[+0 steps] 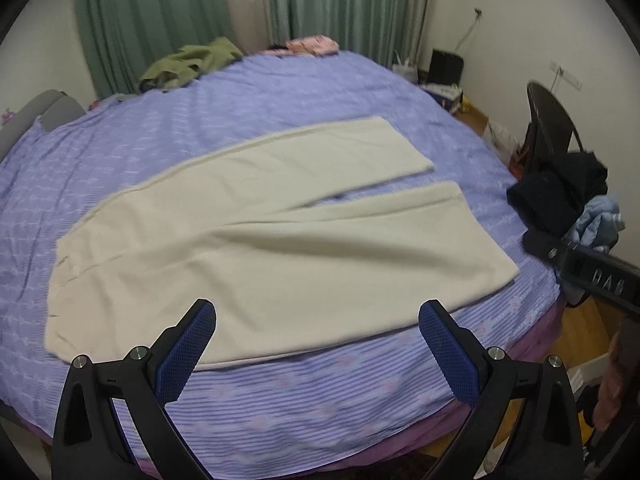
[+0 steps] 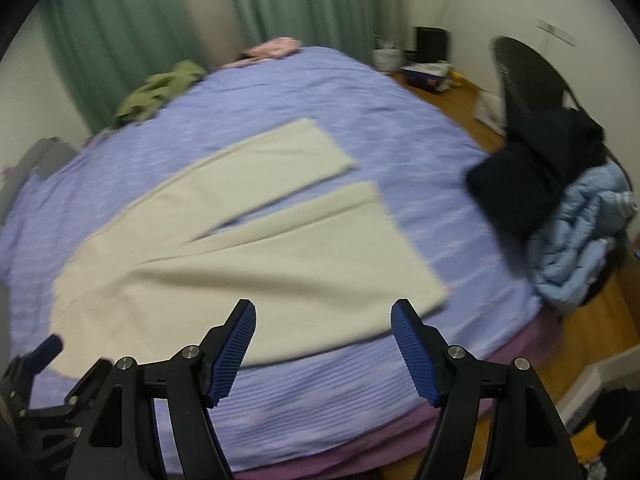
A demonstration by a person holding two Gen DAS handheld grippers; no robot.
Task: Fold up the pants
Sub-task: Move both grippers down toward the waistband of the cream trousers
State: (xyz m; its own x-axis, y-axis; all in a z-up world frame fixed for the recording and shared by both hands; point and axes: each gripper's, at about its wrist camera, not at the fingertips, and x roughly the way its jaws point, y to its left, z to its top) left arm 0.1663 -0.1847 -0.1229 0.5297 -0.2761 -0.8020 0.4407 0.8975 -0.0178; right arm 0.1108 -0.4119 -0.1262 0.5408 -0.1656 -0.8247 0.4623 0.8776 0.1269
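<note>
Cream pants [image 1: 256, 248] lie flat on the bed's purple striped cover [image 1: 300, 400], waist at the left and the two legs spread apart toward the right. In the right wrist view the pants [image 2: 224, 264] look the same, though blurred. My left gripper [image 1: 318, 312] hovers over the near edge of the pants, open, with nothing between its blue pads. My right gripper [image 2: 324, 308] hangs above the near leg, open and empty as well. Part of the right gripper's black body [image 1: 592, 276] shows at the right edge of the left wrist view.
A green garment [image 1: 188, 64] and a pink item [image 1: 312, 45] lie at the bed's far side. A grey pillow [image 1: 36, 114] sits at the left. Dark clothes [image 2: 532, 168] and a light blue jacket [image 2: 580, 240] are heaped on a chair by the bed's right edge, over wooden floor [image 2: 452, 96].
</note>
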